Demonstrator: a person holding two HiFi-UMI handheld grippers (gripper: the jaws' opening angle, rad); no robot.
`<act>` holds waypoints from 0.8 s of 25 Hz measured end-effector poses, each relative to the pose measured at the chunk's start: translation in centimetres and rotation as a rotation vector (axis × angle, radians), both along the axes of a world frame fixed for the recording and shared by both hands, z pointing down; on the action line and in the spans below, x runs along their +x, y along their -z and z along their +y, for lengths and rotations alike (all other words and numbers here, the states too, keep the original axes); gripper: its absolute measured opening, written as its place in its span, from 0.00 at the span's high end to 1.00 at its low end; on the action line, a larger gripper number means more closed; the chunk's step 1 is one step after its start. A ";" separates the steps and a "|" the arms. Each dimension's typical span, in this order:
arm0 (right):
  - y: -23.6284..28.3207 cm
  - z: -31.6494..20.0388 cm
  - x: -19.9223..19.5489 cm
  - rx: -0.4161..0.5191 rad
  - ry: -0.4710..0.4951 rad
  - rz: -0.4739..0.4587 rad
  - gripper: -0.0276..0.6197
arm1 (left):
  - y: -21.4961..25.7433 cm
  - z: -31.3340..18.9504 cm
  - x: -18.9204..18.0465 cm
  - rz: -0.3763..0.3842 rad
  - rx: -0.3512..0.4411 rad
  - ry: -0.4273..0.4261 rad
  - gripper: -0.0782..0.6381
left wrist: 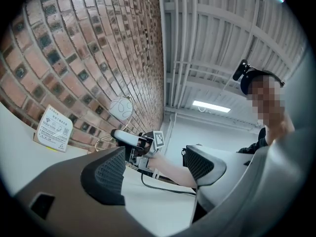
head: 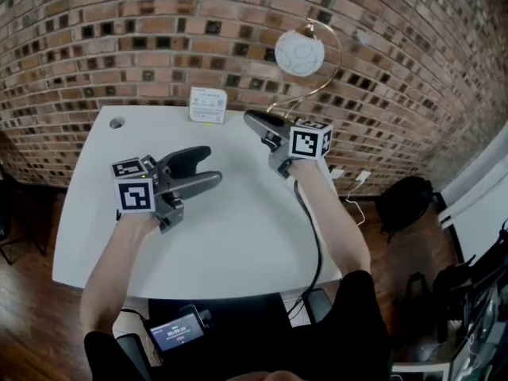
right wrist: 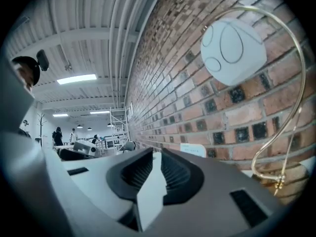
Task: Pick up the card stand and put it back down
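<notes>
- Card stand (head: 208, 105) stands upright on the white surface (head: 238, 236), at its far edge against the brick wall (head: 119, 46). Nothing is touching it.
- Right hand-held gripper (head: 252, 119) points at the wall, just right of the card stand and clear of it. In the right gripper view its jaws are nearly together with only a thin slit, nothing in it.
- Left hand-held gripper (head: 213, 165) sits mid-surface, well apart from the card stand. Its jaws are wide apart and empty; between them the left gripper view shows only the right hand-held gripper further off.
- Lamp (head: 300, 53) with a white globe on a gold arc stands at the wall, right of the card stand.
- Black cable (head: 313, 228) runs from the right hand-held gripper back along the arm.
</notes>
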State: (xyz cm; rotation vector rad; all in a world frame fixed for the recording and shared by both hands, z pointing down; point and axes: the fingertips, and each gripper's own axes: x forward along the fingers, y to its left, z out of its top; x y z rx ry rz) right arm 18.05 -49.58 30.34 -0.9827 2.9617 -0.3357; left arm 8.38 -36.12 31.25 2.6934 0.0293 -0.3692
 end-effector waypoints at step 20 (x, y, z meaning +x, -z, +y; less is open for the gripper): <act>10.7 19.0 1.9 0.264 0.044 -0.078 0.91 | 5.0 11.0 2.0 -0.020 0.125 -0.051 0.35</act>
